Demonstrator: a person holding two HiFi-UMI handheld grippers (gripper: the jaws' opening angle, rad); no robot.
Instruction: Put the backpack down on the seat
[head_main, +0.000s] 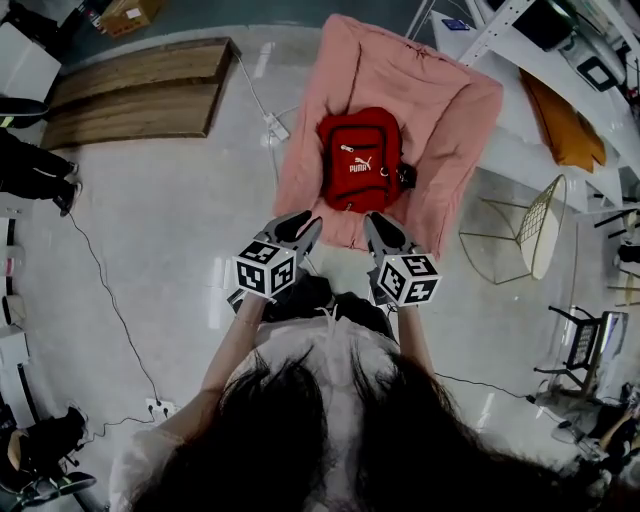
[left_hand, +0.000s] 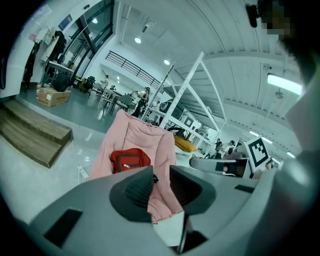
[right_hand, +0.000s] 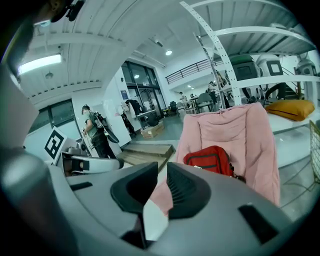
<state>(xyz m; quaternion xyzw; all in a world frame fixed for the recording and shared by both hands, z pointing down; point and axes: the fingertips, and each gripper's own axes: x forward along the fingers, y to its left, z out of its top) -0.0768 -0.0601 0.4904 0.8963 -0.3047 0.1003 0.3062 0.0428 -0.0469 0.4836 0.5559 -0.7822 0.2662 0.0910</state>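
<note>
Head view, red PUMA backpack (head_main: 360, 160), pink seat (head_main: 440, 110)

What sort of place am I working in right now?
Probably a large open lab or workshop hall: tall white steel racking, a glazed wall at the far end, and a wide polished floor.

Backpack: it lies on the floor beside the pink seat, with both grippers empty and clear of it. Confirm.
Wrong on one point: the backpack lies on the pink seat, not on the floor beside it, as the head view shows. The left gripper and right gripper are indeed empty and clear of it.
</note>
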